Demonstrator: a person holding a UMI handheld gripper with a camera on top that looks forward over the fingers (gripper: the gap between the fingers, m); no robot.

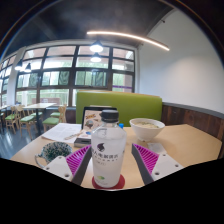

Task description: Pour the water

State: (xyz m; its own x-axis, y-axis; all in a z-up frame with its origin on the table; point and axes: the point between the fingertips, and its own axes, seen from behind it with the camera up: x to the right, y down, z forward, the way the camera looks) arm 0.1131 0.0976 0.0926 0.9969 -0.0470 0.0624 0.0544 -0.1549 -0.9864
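Note:
A clear plastic water bottle (pixel 108 150) with a dark cap and a white label stands upright on a round red coaster (pixel 109 183) on the tan table (pixel 190 145). It sits between the fingers of my gripper (pixel 109 163). The left pink pad (pixel 82 160) lies close against its side. A thin dark gap shows between the bottle and the right pad (pixel 138 160). The gripper is open around the bottle, which rests on the coaster. Beyond the bottle to the right stands a white bowl (pixel 147 127).
A dark patterned round object (pixel 55 152) lies left of the fingers. Papers (pixel 63 131) and a small tray of items (pixel 92 121) lie farther back. A green bench back (pixel 125 103) runs behind the table, with windows and other tables and chairs (pixel 25 115) beyond.

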